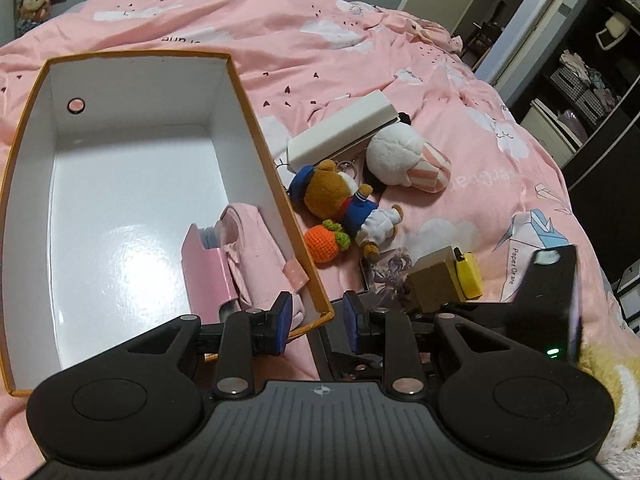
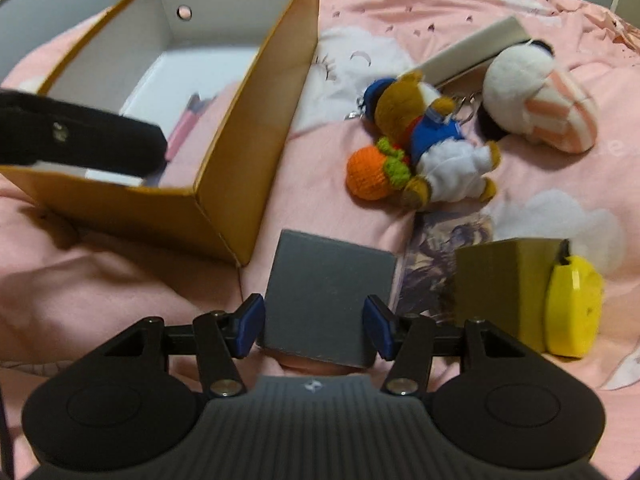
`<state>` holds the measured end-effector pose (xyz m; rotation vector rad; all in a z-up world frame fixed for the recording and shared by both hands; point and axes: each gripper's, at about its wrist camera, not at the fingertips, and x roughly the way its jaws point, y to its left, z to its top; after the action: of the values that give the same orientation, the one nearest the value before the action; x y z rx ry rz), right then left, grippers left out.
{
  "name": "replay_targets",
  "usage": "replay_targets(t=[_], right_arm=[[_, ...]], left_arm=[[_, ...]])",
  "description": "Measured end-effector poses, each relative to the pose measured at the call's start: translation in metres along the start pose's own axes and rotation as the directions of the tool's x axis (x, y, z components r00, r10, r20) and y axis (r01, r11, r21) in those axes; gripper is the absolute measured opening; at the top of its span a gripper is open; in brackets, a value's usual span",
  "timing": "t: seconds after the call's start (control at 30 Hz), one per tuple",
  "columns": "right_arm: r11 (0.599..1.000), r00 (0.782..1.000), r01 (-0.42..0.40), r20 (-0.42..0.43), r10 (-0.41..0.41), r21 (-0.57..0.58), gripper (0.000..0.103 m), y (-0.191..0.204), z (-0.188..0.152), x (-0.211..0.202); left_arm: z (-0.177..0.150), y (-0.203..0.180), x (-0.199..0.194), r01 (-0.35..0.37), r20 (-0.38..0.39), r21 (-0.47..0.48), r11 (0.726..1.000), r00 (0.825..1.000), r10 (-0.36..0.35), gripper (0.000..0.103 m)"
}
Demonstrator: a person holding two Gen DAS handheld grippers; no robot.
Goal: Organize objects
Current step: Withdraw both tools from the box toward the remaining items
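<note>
1. The left gripper (image 1: 316, 326) hangs over the near corner of the orange box (image 1: 280, 184); its jaws are part open, with the box's corner wall in the gap between them, and no pad visibly presses on anything.
2. The right gripper (image 2: 316, 326) points down at a grey box (image 2: 328, 292) lying on the pink bed (image 2: 120, 280). Its jaws stand about half open, 1 blue pad on each side of the box; whether the pads touch its sides I cannot tell.
3. The grey box is plain, flat-topped, just beside the orange box's corner.
4. The orange box, white inside, holds a pink pouch (image 1: 248, 264) and a pink card (image 1: 208, 276) against its right wall.
5. On the bed beside it lie a bear plush (image 2: 436, 148), an orange knitted ball (image 2: 368, 174), a white plush (image 2: 532, 100), a white slab (image 1: 340, 132), a tan box (image 2: 500, 280) and a yellow item (image 2: 574, 308).
</note>
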<state>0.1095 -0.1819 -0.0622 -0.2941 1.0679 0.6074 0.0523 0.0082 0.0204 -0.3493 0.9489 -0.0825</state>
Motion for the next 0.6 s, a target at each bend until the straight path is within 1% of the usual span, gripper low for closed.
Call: replay_targets(t=[0.13, 0.3, 0.33, 0.43, 0.5, 0.6], right_arm=[[0.998, 0.999, 0.043, -0.013, -0.044, -0.039, 0.072, 0.010, 0.001, 0.013], [0.990, 0.992, 0.124, -0.017, -0.125, -0.075, 0.073, 0.017, 0.004, 0.026], [0.990, 0.992, 0.123, -0.018, -0.125, -0.070, 0.073, 0.014, 0.005, 0.028], [0.992, 0.993, 0.115, -0.016, -0.116, -0.057, 0.072, 0.012, 0.009, 0.029], [0.994, 0.995, 0.102, -0.014, -0.103, -0.046, 0.069, 0.009, 0.009, 0.025], [0.997, 0.998, 0.070, -0.003, -0.070, -0.028, 0.059, 0.004, 0.008, 0.012]], left_arm=[[0.000, 0.004, -0.001, 0.000, 0.009, -0.010, 1.000, 1.000, 0.000, 0.030], [0.000, 0.009, 0.000, 0.001, 0.013, -0.025, 1.000, 1.000, -0.001, 0.030], [0.000, 0.009, 0.000, 0.002, 0.013, -0.027, 1.000, 1.000, -0.001, 0.030], [0.000, 0.010, 0.000, 0.004, 0.013, -0.027, 1.000, 1.000, -0.004, 0.030], [0.000, 0.008, 0.000, 0.007, 0.014, -0.018, 1.000, 1.000, -0.007, 0.030], [0.000, 0.006, -0.001, 0.007, 0.020, -0.004, 1.000, 1.000, -0.007, 0.030]])
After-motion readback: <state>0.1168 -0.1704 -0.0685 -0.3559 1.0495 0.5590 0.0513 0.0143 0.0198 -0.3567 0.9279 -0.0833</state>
